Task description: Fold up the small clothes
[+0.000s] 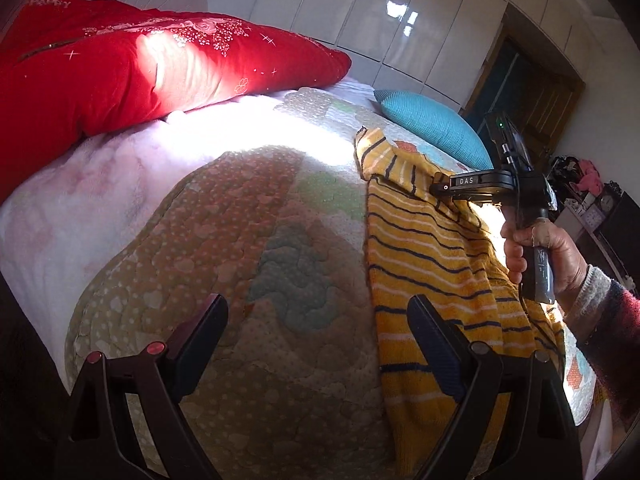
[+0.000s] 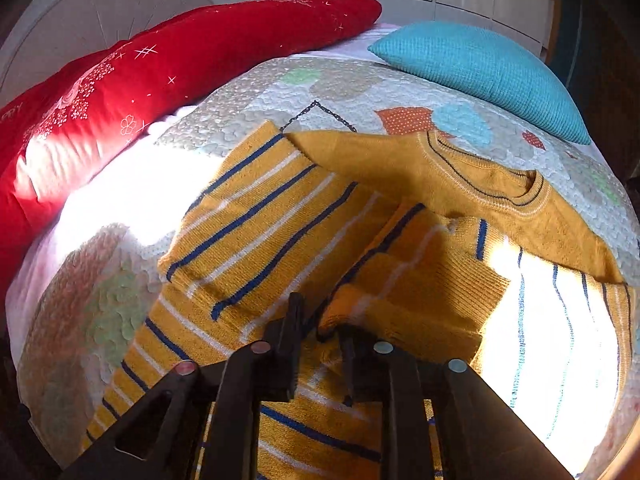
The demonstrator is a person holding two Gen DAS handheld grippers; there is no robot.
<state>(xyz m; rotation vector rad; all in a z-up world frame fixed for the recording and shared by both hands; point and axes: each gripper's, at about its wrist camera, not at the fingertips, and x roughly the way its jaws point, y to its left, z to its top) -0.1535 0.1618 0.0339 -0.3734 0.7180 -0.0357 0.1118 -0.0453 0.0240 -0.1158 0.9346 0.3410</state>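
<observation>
Where the left wrist view looks down along the left tool (image 1: 316,320), its two black fingers stand wide apart with only the quilted patchwork bedspread (image 1: 240,240) between them; nothing is gripped. The bedspread is padded, stitched in scalloped patterns, with dotted orange, green and cream patches. The yellow knitted sweater with navy and white stripes (image 1: 432,264) lies flat on the bed to the right, its far edge hidden behind the right tool (image 1: 440,188). A hand (image 1: 536,256) in a knitted cuff holds that tool's handle; its fingertips cannot be made out here. A glossy red embroidered pillow (image 1: 120,68) and a turquoise waffle-knit cushion (image 1: 436,124) lie at the bed's far side.

In the right wrist view, the right tool (image 2: 320,328) stands partly open over a folded sleeve cuff; whether the pads press the knit cannot be told. Sun glare washes out the sweater's right part (image 2: 540,320). The ribbed collar (image 2: 492,184) lies beyond.
</observation>
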